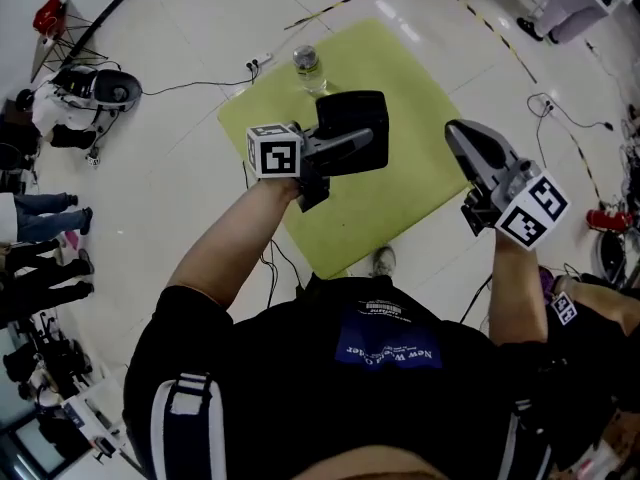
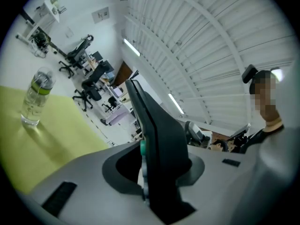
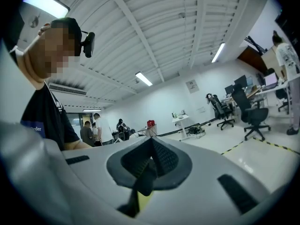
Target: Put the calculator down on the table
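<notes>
The black calculator [image 1: 350,113] hangs above the yellow-green table [image 1: 400,88], with my left gripper [image 1: 362,141] shut on it. In the left gripper view the calculator [image 2: 157,130] stands edge-on between the jaws of the left gripper [image 2: 154,184], tilted, with the table [image 2: 42,144] below and to the left. My right gripper [image 1: 458,134] is held over the table's right edge, its jaws together and nothing in them. The right gripper view shows the right gripper [image 3: 149,165] with its ribbed pads meeting and the room beyond.
A clear water bottle [image 1: 308,66] [image 2: 35,97] stands upright at the table's far side. Cables [image 1: 190,86] trail over the white floor around the table. People [image 1: 40,228] stand at the left. Office chairs [image 2: 86,86] and desks fill the room's back.
</notes>
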The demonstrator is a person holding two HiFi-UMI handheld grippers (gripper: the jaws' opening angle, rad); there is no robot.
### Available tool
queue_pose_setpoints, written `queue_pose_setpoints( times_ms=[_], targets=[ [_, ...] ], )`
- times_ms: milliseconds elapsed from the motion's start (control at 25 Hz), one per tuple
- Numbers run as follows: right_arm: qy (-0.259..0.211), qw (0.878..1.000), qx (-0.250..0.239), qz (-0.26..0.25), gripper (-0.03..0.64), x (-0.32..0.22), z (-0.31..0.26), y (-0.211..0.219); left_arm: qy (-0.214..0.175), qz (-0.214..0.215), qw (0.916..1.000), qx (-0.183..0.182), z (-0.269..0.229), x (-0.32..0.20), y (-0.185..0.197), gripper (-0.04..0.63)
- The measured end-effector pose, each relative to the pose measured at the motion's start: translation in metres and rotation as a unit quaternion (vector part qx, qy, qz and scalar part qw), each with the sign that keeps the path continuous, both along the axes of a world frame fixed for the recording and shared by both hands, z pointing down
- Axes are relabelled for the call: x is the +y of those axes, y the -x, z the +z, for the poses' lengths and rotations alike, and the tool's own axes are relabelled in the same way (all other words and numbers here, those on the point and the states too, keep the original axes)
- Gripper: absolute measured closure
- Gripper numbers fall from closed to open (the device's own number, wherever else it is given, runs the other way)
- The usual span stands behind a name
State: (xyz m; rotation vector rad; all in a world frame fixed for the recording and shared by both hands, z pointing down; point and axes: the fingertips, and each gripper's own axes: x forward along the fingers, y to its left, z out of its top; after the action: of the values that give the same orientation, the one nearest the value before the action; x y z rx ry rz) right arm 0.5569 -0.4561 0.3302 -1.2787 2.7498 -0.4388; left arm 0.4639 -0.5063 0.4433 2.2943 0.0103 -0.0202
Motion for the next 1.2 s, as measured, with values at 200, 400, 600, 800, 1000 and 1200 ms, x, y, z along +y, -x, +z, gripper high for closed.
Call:
queue_pose_setpoints(
  times_ms=[200,400,600,800,1000,1200],
  targets=[
    [0.038,0.999,0.004,0.002,0.630,-0.042,0.077,0.005,0.059,-0.003,0.9966,-0.058,0.108,-0.050,-0.013,0.465],
    [0.060,0.997,0.042,-0.006,0.630,-0.073,0.158,0.023,0.072,0.003,0.9921,-0.103,0.189,-0.069,-0.013,0.465],
    [0.078,0.995,0.058,-0.003,0.630,-0.086,0.214,0.032,0.054,0.027,0.9874,-0.146,0.223,-0.069,-0.012,0.464],
    [0.091,0.994,0.066,0.000,0.630,-0.095,0.257,0.039,0.006,0.059,0.9763,-0.208,0.234,-0.082,-0.019,0.463],
    [0.090,0.994,0.058,-0.004,0.630,-0.095,0.261,0.040,-0.009,0.048,0.9556,-0.291,0.254,-0.097,-0.020,0.438],
    [0.090,0.994,0.063,-0.013,0.630,-0.079,0.252,0.061,-0.023,0.036,0.9343,-0.354,0.262,-0.096,0.005,0.377]
  ],
)
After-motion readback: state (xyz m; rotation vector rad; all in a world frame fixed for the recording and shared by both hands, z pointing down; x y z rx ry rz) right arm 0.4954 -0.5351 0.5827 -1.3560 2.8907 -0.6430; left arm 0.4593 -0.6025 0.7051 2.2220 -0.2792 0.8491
